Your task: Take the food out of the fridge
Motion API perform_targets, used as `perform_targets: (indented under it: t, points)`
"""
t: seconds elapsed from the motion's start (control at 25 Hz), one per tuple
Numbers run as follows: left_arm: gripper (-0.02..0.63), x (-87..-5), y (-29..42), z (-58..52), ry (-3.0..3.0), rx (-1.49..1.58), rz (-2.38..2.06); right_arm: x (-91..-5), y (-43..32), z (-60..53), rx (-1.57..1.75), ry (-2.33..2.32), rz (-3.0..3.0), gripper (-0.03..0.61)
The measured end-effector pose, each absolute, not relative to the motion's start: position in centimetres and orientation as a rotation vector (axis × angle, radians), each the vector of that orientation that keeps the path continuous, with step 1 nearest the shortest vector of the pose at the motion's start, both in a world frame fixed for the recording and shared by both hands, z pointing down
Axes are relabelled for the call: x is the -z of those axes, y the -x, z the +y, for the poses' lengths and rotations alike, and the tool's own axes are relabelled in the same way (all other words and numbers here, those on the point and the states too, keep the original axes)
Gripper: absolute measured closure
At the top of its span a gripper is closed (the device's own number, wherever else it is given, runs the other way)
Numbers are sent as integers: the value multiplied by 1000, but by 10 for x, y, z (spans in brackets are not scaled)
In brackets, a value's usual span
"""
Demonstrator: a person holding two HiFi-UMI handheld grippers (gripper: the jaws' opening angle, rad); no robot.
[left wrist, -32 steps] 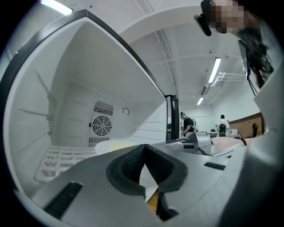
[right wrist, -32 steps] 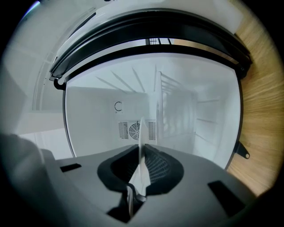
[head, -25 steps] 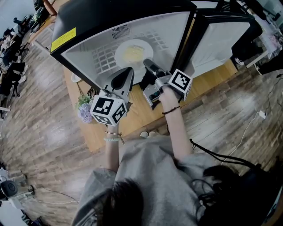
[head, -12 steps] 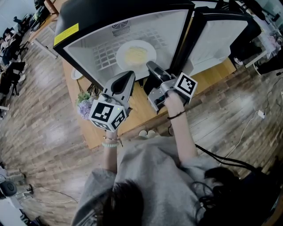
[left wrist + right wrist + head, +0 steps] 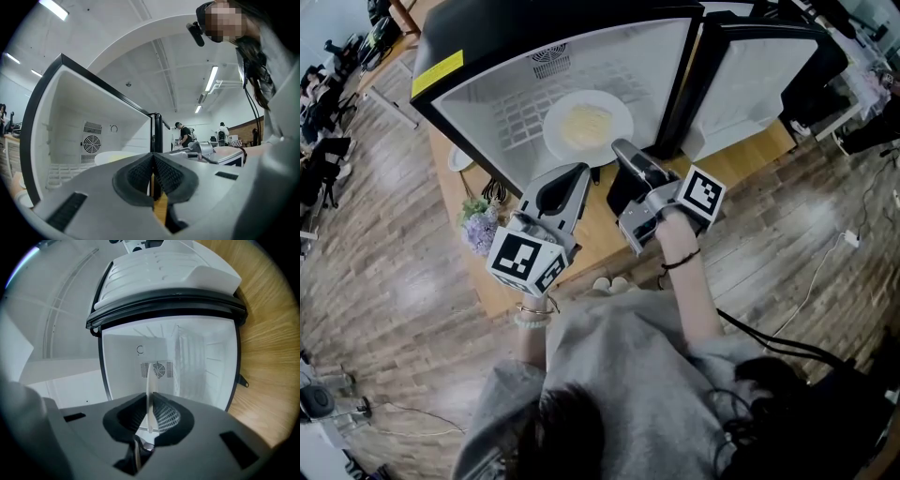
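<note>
A white plate (image 5: 588,125) with pale yellow food lies on the wire shelf inside the open white fridge (image 5: 516,84). My right gripper (image 5: 625,152) is shut on the plate's near rim; in the right gripper view the plate (image 5: 149,380) shows edge-on, pinched between the pads of the right gripper (image 5: 150,401). My left gripper (image 5: 578,172) hangs just in front of the fridge mouth, left of the right one. In its own view the left gripper (image 5: 153,158) is shut with nothing between the pads, and the plate (image 5: 112,157) lies beyond, to the left.
The fridge door (image 5: 759,75) stands open at the right. The fridge rests on a wooden table (image 5: 741,161). A bunch of purple flowers (image 5: 478,231) and a small white dish (image 5: 459,161) sit by the table's left end. People stand far off (image 5: 186,136).
Both grippers have drawn back toward the person and risen a little. The plate has slid with the right gripper toward the fridge mouth.
</note>
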State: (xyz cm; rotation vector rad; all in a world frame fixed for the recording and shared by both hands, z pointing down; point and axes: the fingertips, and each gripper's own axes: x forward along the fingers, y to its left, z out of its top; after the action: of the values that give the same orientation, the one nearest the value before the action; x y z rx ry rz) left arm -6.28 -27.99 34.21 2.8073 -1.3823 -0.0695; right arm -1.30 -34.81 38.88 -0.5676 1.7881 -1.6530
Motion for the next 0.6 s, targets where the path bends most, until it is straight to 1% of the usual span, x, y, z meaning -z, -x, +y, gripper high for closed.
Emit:
perform_targets:
  t: [0.6]
  points:
    - [606,-343,62,-253,-2798,100,-1367,-401,-5,-307,1669,570,1761,537]
